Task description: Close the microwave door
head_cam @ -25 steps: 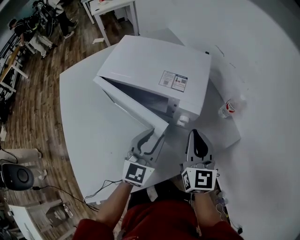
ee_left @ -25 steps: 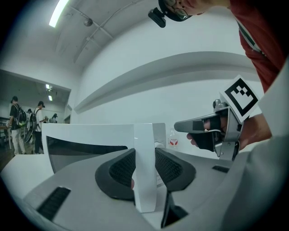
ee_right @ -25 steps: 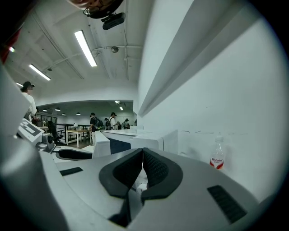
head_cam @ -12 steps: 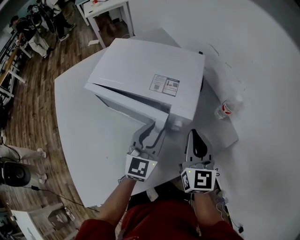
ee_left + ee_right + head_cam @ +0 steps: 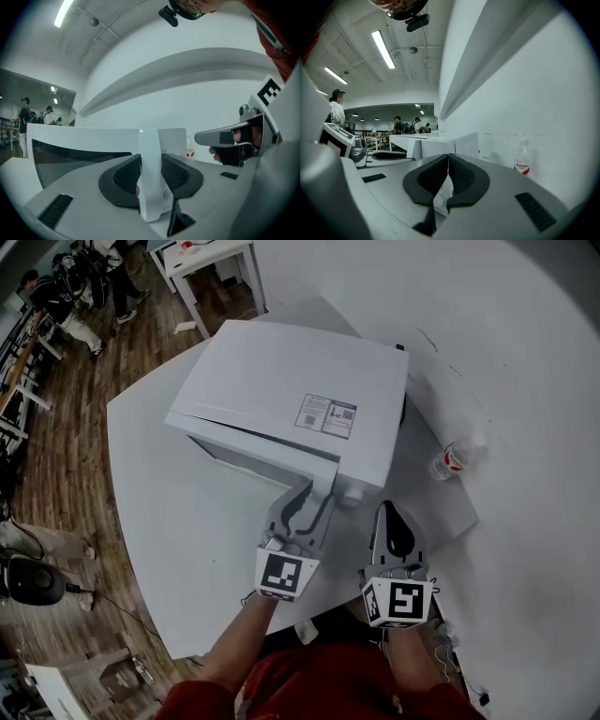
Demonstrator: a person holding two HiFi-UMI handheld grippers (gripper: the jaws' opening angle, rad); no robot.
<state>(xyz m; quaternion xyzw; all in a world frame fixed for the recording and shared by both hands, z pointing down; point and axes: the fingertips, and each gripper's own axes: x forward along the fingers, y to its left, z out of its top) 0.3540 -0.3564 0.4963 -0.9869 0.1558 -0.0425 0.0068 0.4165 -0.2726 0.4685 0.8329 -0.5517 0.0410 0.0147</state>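
Microwave (image 5: 291,399): white box on tabletop (image 5: 187,549), door (image 5: 253,448) narrowly ajar | directly ahead of left gripper (image 5: 314,495), long axis crosswise | left gripper clamps door's free edge | right gripper (image 5: 392,510) clenched, empty.

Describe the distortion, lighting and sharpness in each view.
Head view: fisheye curves the table edge, corners dark, light even. Left gripper view: microwave door edge sharp, wall ledge bowed. Right gripper view: ceiling light glares, bottle crisp.

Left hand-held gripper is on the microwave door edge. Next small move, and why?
Probably push the door the last bit toward the microwave body: the left hand-held gripper is clamped on its free edge, and a thin dark gap shows it is ajar.
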